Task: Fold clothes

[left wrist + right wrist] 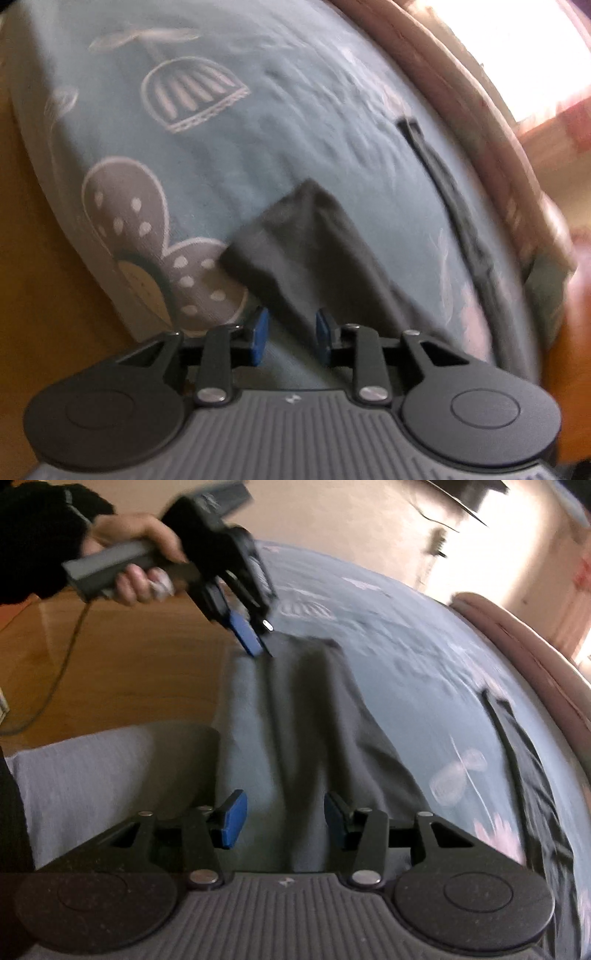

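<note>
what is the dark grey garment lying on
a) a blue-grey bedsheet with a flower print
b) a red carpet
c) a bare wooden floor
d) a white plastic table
a: the dark grey garment lies spread on a blue-grey bedsheet printed with pale flowers, with wooden floor showing only beyond the bed's edge.

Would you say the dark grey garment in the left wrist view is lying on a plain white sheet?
No, the dark grey garment lies on a blue bedspread printed with flowers.
</note>
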A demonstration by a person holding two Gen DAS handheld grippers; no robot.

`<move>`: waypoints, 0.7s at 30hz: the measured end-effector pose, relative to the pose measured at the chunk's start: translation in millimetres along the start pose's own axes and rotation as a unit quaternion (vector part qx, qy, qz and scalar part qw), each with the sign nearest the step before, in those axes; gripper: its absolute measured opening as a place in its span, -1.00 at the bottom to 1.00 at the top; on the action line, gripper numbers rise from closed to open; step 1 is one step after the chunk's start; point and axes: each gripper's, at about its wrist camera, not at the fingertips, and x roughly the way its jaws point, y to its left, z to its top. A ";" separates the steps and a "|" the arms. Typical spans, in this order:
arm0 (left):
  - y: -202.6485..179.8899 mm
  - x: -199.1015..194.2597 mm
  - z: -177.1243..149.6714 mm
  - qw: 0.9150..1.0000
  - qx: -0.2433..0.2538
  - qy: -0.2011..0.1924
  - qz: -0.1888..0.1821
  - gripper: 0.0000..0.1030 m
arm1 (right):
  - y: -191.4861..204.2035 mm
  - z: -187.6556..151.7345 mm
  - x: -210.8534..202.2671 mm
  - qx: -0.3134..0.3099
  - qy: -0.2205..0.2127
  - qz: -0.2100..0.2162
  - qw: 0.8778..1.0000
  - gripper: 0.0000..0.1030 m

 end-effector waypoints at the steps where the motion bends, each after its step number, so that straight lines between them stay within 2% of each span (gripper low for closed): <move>1: 7.3 2.1 1.3 1.000 -0.026 -0.003 -0.014 -0.38 | 1.1 4.4 3.3 -0.005 -0.003 0.003 1.000 0.01; 6: 16.8 2.2 6.0 0.998 -0.056 0.000 -0.028 -0.38 | 1.3 29.0 31.3 -0.021 -0.008 0.015 1.000 0.00; 10: 17.9 -6.6 8.9 0.999 -0.046 -0.010 -0.005 -0.34 | 5.5 51.4 61.8 -0.031 -0.007 0.025 0.999 -0.10; 12: 23.7 -8.1 9.8 0.998 -0.051 -0.017 -0.011 -0.34 | 5.5 59.2 73.3 -0.032 -0.008 0.023 0.999 -0.15; 14: 28.4 -6.3 10.3 0.998 -0.059 -0.024 -0.019 -0.34 | 2.9 64.4 85.4 -0.022 0.001 0.020 1.000 -0.36; 18: 27.6 -0.3 12.0 0.998 -0.053 -0.033 -0.026 -0.35 | -10.0 67.2 97.4 0.022 0.007 0.026 0.999 -0.48; 19: 26.9 1.4 12.6 0.998 -0.051 -0.036 -0.023 -0.38 | -10.8 67.2 97.5 0.028 0.008 0.025 0.999 -0.67; 20: 26.1 3.1 13.3 0.998 -0.050 -0.038 -0.019 -0.57 | -11.6 67.1 97.7 0.034 0.008 0.024 0.999 -0.72; 21: 24.9 2.7 13.6 0.998 -0.044 -0.039 -0.011 -0.97 | -12.4 67.1 97.8 0.040 0.008 0.024 0.999 -0.77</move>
